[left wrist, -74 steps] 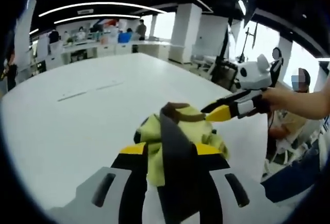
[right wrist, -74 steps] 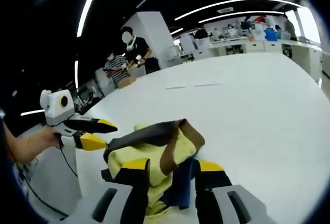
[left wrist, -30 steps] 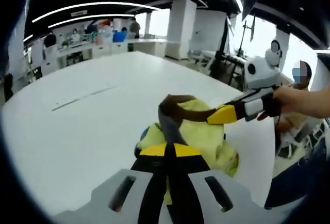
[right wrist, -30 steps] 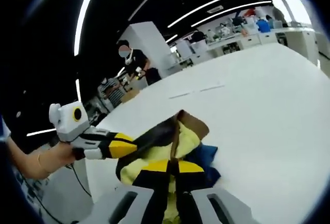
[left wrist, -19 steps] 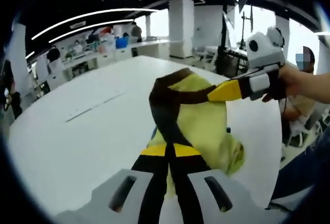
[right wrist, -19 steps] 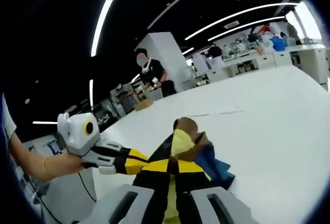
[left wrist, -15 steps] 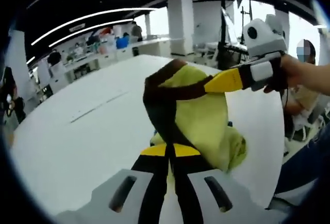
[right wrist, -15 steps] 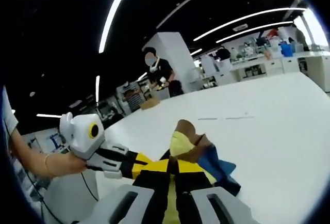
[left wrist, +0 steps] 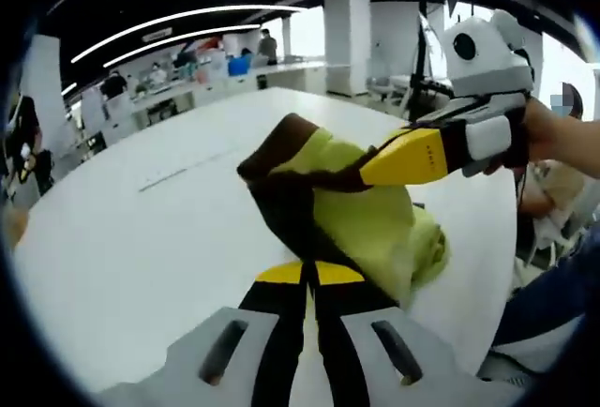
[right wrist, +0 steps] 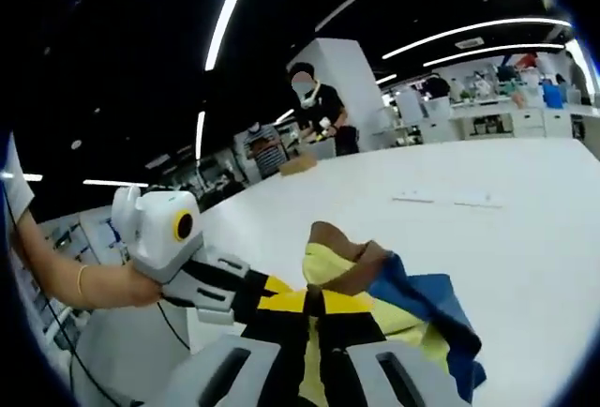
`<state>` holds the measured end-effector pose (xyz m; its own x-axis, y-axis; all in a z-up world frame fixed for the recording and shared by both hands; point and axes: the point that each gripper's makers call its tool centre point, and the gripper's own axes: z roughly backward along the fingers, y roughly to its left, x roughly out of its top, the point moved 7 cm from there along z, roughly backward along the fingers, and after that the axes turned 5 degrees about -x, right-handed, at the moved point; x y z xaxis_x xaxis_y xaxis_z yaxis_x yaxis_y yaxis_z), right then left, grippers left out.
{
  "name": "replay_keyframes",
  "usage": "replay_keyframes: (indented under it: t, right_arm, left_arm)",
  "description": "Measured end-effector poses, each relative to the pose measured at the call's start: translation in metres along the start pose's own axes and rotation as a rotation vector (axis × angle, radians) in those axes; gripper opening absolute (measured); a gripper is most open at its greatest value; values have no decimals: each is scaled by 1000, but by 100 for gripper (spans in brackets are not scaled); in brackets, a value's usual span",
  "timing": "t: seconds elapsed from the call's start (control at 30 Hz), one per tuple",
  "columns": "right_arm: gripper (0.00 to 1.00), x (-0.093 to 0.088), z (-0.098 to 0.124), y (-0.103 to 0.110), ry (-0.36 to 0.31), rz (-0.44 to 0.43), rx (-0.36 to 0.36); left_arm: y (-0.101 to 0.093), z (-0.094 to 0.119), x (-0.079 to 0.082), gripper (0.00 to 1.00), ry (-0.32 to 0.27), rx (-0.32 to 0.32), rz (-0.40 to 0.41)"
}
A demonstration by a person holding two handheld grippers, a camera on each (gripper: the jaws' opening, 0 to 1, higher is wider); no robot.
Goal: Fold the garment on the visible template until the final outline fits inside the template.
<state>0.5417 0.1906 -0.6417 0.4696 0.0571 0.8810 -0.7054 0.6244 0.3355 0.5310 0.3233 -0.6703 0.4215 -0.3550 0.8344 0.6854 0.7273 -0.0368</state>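
The garment (left wrist: 367,221) is yellow-green with a dark brown trim, and it hangs bunched above the white table (left wrist: 122,248). My left gripper (left wrist: 307,274) is shut on its brown edge at the bottom of the left gripper view. My right gripper (left wrist: 369,173) comes in from the right, held by a hand, and its yellow finger is clamped on the brown trim higher up. In the right gripper view my right gripper (right wrist: 314,302) is shut on the garment (right wrist: 328,263), whose blue part (right wrist: 427,300) hangs to the right. The left gripper (right wrist: 268,287) meets it from the left.
Thin line marks (left wrist: 178,173) lie on the table farther out; the same kind of marks (right wrist: 452,200) show in the right gripper view. A person in black (right wrist: 319,114) stands beyond the table's far edge. Desks and pillars stand in the background.
Both grippers closed on the garment and raised it from the table. The bundle has opened somewhat, and the blue part now hangs out to the right.
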Motion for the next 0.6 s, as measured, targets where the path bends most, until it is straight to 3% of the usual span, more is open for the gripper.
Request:
replay_keyframes:
  t: [0.33, 0.6]
  right_arm:
    - [0, -22, -9, 0, 95, 28, -8]
    - [5, -22, -3, -3, 105, 60, -9]
  left_arm:
    - [-5, -2, -7, 0, 20, -5, 0]
    - [-7, -2, -9, 0, 30, -3, -3]
